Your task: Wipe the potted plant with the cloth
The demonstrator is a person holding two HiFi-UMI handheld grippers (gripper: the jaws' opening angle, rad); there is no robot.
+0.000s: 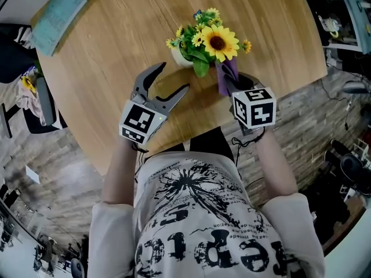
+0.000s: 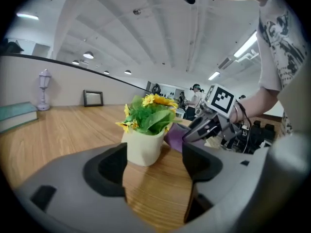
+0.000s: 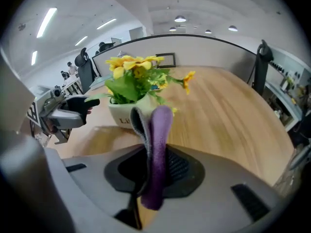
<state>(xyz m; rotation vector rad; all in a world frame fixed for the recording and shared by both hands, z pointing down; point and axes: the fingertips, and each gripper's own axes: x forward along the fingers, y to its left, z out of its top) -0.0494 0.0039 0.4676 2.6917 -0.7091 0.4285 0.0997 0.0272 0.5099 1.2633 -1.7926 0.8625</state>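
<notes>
2 poses: left gripper (image 1: 174, 77) gapes at plant (image 1: 211, 39), right gripper (image 1: 237, 84) pinches cloth (image 3: 158, 144).

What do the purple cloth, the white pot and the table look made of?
Purple cloth: likely fleece or microfibre, matte, fuzzy nap, grey backing.
White pot: smooth matte ceramic or plastic, cannot tell which.
Table: wood or wood-look laminate, light straight grain, slight sheen.
</notes>
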